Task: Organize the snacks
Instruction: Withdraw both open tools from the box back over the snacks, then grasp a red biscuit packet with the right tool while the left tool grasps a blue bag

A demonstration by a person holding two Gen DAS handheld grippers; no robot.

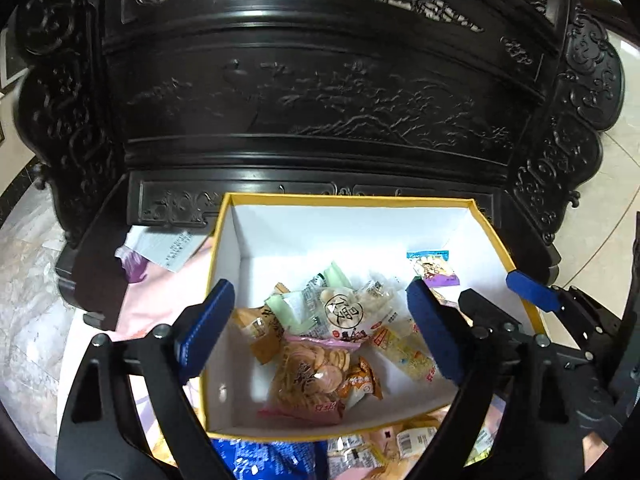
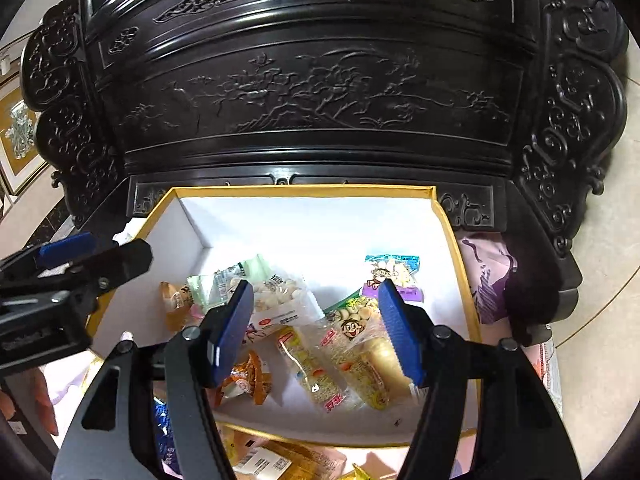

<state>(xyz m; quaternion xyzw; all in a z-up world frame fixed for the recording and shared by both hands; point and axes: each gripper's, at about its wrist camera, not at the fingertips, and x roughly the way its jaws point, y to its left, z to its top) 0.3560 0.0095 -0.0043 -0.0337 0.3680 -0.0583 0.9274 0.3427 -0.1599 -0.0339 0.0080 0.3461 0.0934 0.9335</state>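
A white box with a yellow rim (image 1: 344, 199) (image 2: 304, 191) holds several snack packets: a biscuit bag (image 1: 308, 376), a round cracker pack (image 1: 344, 312), green packets (image 1: 288, 308), a yellow bar (image 2: 316, 372) and a blue-purple cartoon packet (image 1: 434, 266) (image 2: 394, 274). My left gripper (image 1: 320, 332) is open and empty above the box's near left part. My right gripper (image 2: 316, 330) is open and empty above its near right part. The right gripper also shows in the left wrist view (image 1: 532, 292), and the left one in the right wrist view (image 2: 68, 256).
A dark carved wooden chair back (image 1: 320, 92) (image 2: 312, 96) rises right behind the box. A pink cloth (image 1: 168, 292) and papers (image 1: 160, 246) lie left of the box. More loose packets (image 1: 360, 452) (image 2: 276, 460) lie in front of it. Tiled floor (image 2: 600, 280) lies to the right.
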